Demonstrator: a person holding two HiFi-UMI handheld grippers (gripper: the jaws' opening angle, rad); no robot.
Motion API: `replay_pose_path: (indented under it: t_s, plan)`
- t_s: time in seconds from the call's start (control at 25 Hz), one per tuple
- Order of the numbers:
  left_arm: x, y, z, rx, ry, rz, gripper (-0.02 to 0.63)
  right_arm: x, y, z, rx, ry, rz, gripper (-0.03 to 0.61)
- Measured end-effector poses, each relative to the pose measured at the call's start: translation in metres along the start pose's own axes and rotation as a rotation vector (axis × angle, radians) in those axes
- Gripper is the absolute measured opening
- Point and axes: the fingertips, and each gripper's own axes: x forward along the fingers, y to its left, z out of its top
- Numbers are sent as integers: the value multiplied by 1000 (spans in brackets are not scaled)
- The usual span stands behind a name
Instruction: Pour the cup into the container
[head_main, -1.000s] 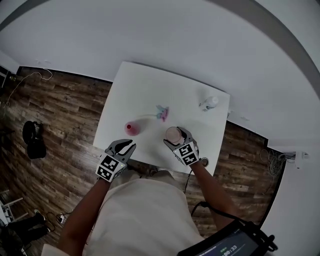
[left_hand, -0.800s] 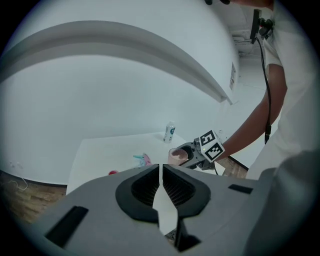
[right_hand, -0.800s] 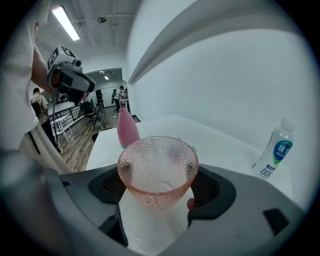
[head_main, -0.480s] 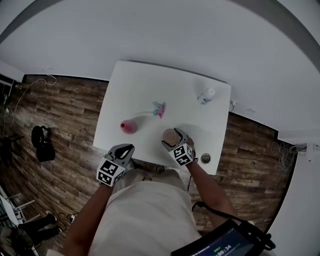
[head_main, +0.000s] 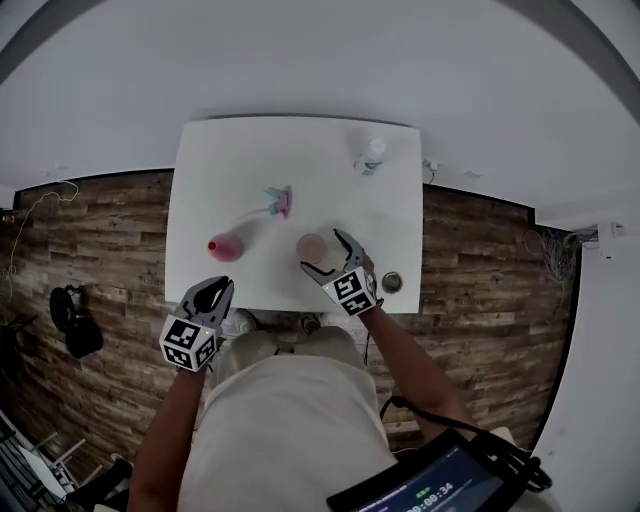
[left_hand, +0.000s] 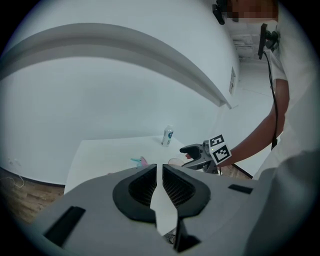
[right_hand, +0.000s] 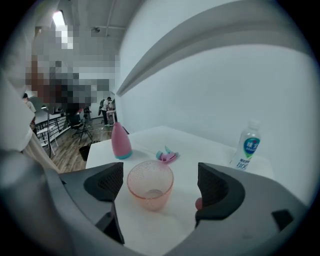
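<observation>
A clear pinkish cup (head_main: 312, 248) (right_hand: 150, 184) stands upright near the table's front edge. It looks empty apart from a little at the bottom. My right gripper (head_main: 330, 260) (right_hand: 161, 186) is open with a jaw on each side of the cup, and neither pad touches it. A pink bottle (head_main: 224, 247) (right_hand: 120, 141) with a teal base stands to the cup's left. My left gripper (head_main: 213, 293) (left_hand: 159, 172) is shut on nothing, just off the table's front edge, below the pink bottle in the head view. From the left gripper view the right gripper (left_hand: 199, 151) shows beside the cup (left_hand: 175, 162).
A pink and teal spray head (head_main: 279, 202) (right_hand: 166, 155) lies behind the cup. A small water bottle (head_main: 370, 154) (right_hand: 247, 145) stands at the table's far right. A small round metal thing (head_main: 391, 283) sits by the front right corner. Wooden floor surrounds the white table (head_main: 250, 160).
My left gripper's jaws have closed and it sits a little further back from the table edge. The right gripper stays around the cup. The head view has shifted.
</observation>
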Motion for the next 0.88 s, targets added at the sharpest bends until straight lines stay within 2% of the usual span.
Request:
replay_pose_path:
  t_s: [0.16, 0.32, 0.48, 0.72, 0.88]
  plan:
    - [-14, 9, 18, 47, -54, -30, 29, -40, -10, 47, 23, -78, -104, 448]
    - [-35, 20, 33, 72, -108, -73, 29, -70, -1, 103, 15, -144, -159, 444]
    - [-62, 36, 51, 106, -165, -111, 29, -97, 16, 174, -1, -235, -230, 365]
    - [-104, 54, 69, 136, -251, -150, 29, -126, 63, 263, -45, -347, -288, 301]
    - [-136, 64, 78, 141, -309, -177, 29, -139, 104, 303, -71, -402, -303, 299]
